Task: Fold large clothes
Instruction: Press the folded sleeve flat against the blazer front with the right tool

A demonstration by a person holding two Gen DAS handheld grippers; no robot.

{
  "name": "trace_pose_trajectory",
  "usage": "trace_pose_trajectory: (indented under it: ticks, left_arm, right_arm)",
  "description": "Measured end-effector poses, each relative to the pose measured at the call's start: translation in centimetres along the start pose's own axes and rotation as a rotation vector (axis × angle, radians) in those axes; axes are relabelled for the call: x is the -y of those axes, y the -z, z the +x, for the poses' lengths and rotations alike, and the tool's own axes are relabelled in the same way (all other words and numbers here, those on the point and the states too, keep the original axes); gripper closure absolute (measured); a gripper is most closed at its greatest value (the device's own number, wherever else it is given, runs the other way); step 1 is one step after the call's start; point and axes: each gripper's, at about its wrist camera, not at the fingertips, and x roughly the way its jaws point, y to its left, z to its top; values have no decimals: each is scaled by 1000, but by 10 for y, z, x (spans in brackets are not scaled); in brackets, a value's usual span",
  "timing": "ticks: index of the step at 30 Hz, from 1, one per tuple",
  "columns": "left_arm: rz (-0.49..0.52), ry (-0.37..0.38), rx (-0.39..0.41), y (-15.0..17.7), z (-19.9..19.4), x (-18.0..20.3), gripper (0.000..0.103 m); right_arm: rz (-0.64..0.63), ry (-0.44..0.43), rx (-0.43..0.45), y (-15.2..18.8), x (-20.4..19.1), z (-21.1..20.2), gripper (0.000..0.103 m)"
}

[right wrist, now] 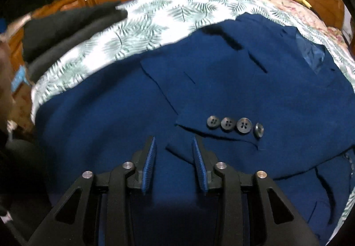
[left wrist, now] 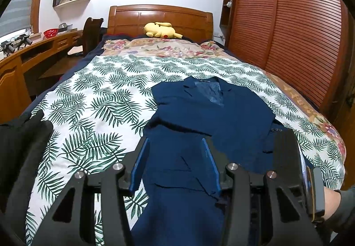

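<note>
On the bed (left wrist: 93, 99), over a fern-print cover, a navy suit jacket (left wrist: 199, 117) lies flat, collar toward the headboard and pale blue lining showing at the neck.

Left to right:
- Dark garments (left wrist: 20, 141) piled at the left edge of the bed, apart from the jacket.
- Left claw (left wrist: 175, 148): released, jaws spread, nothing between the pads. It hovers over the jacket's lower left part, near the hem side. Whether a pad touches the cloth I cannot tell.
- Right claw (right wrist: 174, 146): also released, jaws parted above the cloth near the sleeve cuff (right wrist: 221, 130). The sleeve is already laid across the front; four dark cuff buttons (right wrist: 235, 125) sit just beyond the fingertips.
- Yellow plush toy (left wrist: 160, 30) at the headboard, well clear of the work.

Step, as I judge it: sleeves look folded in; the lengthwise fold, hem up toward collar, is not yet done. Roughly mid-task.

Next move calls for both claws to drop and pinch the hem corners nearest the person, taking all layers together, then lift evenly and carry them toward the collar without dragging the crossed sleeve askew.

Writing: no brand or label readable on the jacket. Shelf items on the far wall are too small to read.
</note>
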Motion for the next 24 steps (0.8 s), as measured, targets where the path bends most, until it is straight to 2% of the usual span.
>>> trace_pose_trajectory:
  ticks: [1, 2, 9, 15, 24]
  left_arm:
    - [-1, 1, 0, 0, 0, 0, 56]
    - [-1, 1, 2, 0, 0, 0, 56]
    - [-1, 0, 0, 0, 0, -1, 56]
    - [4, -1, -3, 1, 0, 1, 56]
    - [29, -2, -15, 2, 5, 10, 56]
  right_arm:
    - [-6, -15, 3, 1, 0, -1, 99]
    - [-7, -25, 12, 2, -1, -2, 100]
    - [-37, -106, 105, 10, -12, -41, 102]
    - [-19, -72, 106, 26, -9, -60, 100]
    - [89, 35, 174, 60, 12, -93, 91]
